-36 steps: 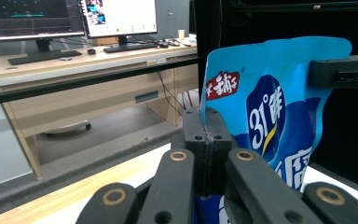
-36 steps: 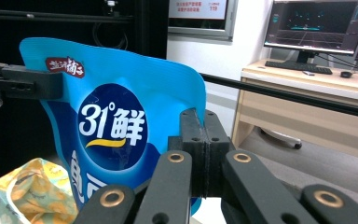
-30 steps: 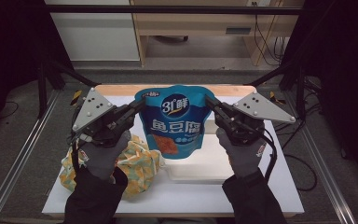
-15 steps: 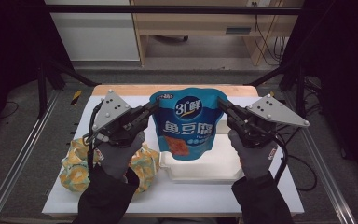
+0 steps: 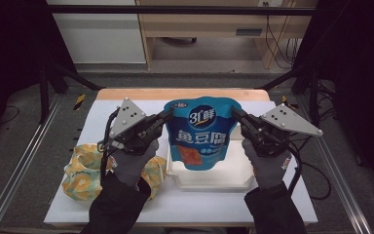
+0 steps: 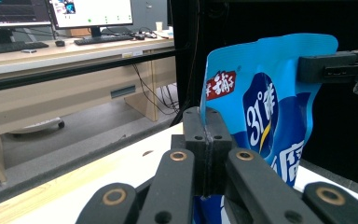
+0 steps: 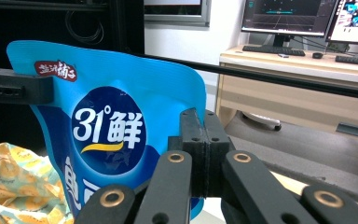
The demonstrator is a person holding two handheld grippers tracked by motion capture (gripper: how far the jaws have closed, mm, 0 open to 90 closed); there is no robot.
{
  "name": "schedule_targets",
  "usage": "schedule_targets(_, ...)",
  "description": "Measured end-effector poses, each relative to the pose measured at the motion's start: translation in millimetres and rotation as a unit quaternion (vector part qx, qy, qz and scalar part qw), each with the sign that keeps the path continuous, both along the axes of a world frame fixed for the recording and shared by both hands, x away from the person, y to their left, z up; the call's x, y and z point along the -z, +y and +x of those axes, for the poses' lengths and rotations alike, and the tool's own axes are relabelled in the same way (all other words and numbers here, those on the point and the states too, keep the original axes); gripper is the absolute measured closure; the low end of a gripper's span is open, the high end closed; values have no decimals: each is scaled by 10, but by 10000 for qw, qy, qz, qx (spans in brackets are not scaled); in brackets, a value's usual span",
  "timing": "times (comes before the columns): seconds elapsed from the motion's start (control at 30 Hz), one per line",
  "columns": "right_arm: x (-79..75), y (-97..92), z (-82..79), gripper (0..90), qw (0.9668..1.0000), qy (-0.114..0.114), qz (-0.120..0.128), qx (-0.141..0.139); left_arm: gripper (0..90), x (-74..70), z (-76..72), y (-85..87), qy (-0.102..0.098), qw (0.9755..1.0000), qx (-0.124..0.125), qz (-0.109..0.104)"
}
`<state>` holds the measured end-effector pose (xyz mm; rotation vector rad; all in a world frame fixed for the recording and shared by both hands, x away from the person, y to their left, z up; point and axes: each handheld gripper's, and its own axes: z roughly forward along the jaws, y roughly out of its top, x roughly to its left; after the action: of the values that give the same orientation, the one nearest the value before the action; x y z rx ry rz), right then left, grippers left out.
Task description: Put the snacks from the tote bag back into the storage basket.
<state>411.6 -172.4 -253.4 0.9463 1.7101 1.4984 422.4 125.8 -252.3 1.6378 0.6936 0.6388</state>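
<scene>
While above the white tray (image 5: 214, 179), blue bag (image 5: 202, 134) edges pinched by left claw (image 5: 166, 116) and right claw (image 5: 234, 113).

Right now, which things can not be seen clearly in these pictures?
- White tray, high view: the blue bag hides its inside.
- Blue bag bottom, left gripper view: cut off behind the left hand-held gripper.
- Yellow packet, right gripper view: cut off by the edge.
- Small print on the bag: too small.

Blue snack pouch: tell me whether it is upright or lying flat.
Upright. The blue snack pouch hangs label-forward above the white tray, each upper corner pinched by the left claw and the right claw.
</scene>
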Motion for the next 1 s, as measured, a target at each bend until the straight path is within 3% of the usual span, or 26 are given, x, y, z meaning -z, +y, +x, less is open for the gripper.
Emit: schedule_targets(1.0,471,44,119,900,9991,434,-36,-10,899,469,109,41,380,9991,5,192)
